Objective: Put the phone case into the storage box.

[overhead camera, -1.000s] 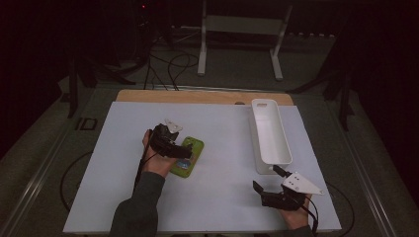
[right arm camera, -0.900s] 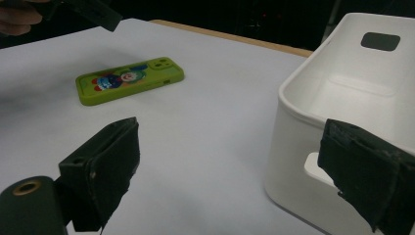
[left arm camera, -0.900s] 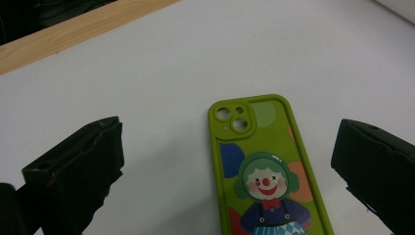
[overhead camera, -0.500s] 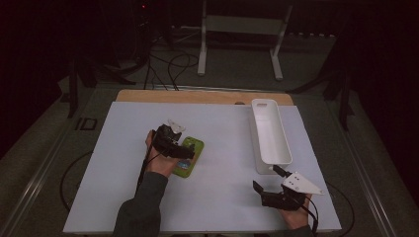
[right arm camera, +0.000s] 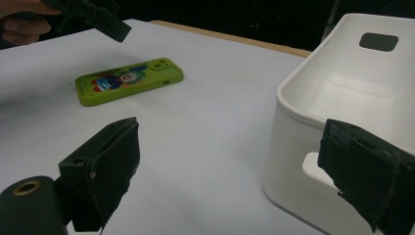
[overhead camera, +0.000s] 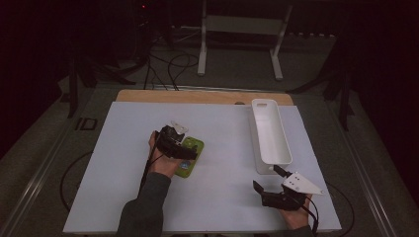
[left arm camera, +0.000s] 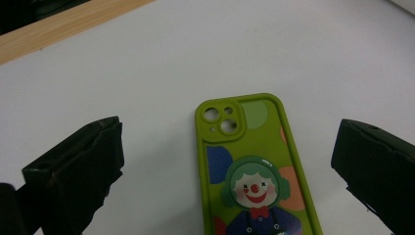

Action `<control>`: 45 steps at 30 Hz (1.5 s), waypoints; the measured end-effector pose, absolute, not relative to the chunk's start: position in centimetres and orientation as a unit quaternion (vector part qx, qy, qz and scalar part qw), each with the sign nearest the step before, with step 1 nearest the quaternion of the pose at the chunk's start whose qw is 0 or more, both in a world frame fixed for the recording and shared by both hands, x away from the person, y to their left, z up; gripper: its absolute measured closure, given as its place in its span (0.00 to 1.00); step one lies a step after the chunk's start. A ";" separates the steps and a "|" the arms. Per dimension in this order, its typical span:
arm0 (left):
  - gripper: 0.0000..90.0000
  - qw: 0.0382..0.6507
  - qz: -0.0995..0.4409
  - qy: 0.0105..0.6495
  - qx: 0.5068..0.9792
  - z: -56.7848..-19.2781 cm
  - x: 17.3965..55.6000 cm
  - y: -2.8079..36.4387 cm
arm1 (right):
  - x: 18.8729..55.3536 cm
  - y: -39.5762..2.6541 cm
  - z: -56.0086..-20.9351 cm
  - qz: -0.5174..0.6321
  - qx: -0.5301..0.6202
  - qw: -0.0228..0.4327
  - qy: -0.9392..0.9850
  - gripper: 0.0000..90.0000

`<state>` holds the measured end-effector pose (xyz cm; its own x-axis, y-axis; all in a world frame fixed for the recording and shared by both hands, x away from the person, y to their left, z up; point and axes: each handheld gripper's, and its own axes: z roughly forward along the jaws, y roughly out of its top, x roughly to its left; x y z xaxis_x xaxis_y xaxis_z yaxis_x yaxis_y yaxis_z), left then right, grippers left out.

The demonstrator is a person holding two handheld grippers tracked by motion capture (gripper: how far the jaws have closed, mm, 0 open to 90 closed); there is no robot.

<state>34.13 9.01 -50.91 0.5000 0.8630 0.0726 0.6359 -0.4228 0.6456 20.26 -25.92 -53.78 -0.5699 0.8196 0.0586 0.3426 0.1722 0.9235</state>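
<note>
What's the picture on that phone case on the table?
The phone case is lime green with a cartoon clown, green-haired and red-nosed. The left gripper view shows it best.

White bin (overhead camera: pixel 271 133), rt. of table (overhead camera: pixel 128 197)

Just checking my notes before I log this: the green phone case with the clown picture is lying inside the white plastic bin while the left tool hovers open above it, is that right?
Not quite. The green phone case with the clown picture lies flat on the white table surface, apart from the white plastic bin, as the high view shows. The left tool does hover open above it.
</note>
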 end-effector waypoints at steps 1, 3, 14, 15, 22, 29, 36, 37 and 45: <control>0.00 0.282 0.201 0.457 0.820 -51.0 34.1 8.9 | 20.3 -25.9 -53.8 0.505 0.399 0.236 0.728 0.09; 0.00 0.280 0.201 0.457 0.820 -51.0 34.1 8.8 | 20.3 -25.9 -53.8 0.505 0.399 0.236 0.728 0.09; 0.00 0.273 0.202 0.460 0.820 -51.5 34.1 8.4 | 20.2 -25.9 -53.8 0.505 0.399 0.237 0.728 0.09; 0.00 0.270 0.204 0.459 0.821 -51.6 34.1 8.3 | 20.2 -25.9 -53.8 0.505 0.399 0.236 0.728 0.09; 0.00 0.268 0.200 0.460 0.823 -52.0 34.0 8.1 | 20.3 -26.0 -53.8 0.506 0.399 0.236 0.727 0.09; 0.00 0.265 0.197 0.461 0.823 -52.4 33.9 8.0 | 20.2 -26.0 -53.8 0.506 0.399 0.236 0.727 0.09; 0.00 0.263 0.196 0.461 0.824 -52.6 33.9 7.9 | 20.2 -26.0 -53.8 0.505 0.399 0.236 0.727 0.09; 0.00 0.263 0.195 0.462 0.824 -52.6 33.8 7.9 | 20.2 -26.0 -53.8 0.506 0.399 0.236 0.727 0.09; 0.00 0.258 0.190 0.462 0.827 -52.9 33.8 7.7 | 20.2 -26.0 -53.8 0.506 0.399 0.236 0.727 0.09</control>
<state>33.79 7.65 -52.93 0.5002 0.8626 0.0759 0.6658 -0.4392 0.6032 20.24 -25.97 -53.76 -0.5697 0.8196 0.0601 0.3418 0.1698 0.9243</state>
